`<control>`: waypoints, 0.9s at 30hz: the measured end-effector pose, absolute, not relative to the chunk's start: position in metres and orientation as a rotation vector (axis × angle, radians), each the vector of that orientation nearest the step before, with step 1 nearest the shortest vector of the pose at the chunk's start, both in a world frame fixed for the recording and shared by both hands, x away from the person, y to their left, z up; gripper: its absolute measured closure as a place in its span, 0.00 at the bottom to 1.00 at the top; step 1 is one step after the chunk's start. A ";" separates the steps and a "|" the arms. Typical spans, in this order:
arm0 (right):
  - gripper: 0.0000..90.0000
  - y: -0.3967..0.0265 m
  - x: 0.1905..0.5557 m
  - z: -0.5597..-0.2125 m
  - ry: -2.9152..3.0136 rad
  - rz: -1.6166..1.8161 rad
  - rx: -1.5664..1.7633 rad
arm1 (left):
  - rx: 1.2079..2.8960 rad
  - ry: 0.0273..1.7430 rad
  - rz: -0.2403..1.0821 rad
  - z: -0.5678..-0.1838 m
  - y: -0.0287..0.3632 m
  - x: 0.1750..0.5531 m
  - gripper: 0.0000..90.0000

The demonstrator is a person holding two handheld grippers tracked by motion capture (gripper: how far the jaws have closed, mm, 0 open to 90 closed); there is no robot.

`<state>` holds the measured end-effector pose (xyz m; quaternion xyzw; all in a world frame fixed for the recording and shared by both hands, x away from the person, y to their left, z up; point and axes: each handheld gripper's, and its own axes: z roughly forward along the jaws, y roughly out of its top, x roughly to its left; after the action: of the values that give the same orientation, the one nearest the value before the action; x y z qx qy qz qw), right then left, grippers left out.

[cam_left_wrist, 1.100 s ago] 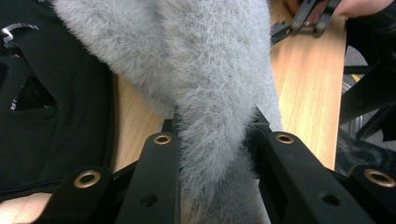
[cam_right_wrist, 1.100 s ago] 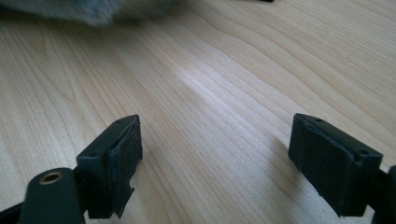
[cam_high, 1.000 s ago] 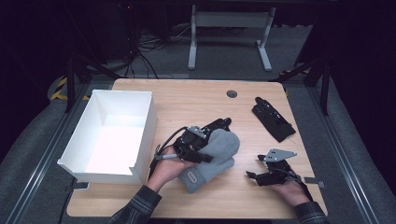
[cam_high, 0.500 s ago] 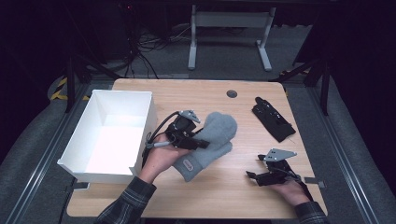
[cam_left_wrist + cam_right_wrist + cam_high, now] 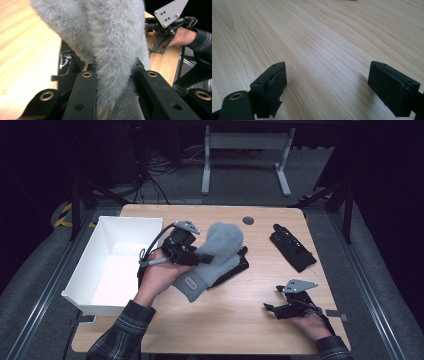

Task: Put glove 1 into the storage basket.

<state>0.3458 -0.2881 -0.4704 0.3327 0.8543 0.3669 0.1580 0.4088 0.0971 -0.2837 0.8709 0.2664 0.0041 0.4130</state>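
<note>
Plaid sleeves [image 5: 122,332]; black hand-held gripper [image 5: 192,255] with grey plate

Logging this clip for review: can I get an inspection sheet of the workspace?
Surface: light wooden table, with a round dark grommet.
Job's things: grey fleece mitten, lifted; white box at the table's left edge.
Clutter: black glove lying flat; another black item under the mitten.
Grippers: left gripper clamped on the mitten; right gripper open, low over the table.
Cables: black loop from the left gripper; more on the floor behind.
Surroundings: dark room, metal stand behind.
</note>
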 end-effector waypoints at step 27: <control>0.18 -0.288 0.346 -0.470 2.435 1.049 0.966 | 2.065 0.921 0.173 -0.241 0.226 0.409 0.83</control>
<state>0.3461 -0.2881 -0.4704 0.3380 0.8519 0.3669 0.1594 0.4087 0.2260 -0.2407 0.8250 0.3681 0.0691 0.4231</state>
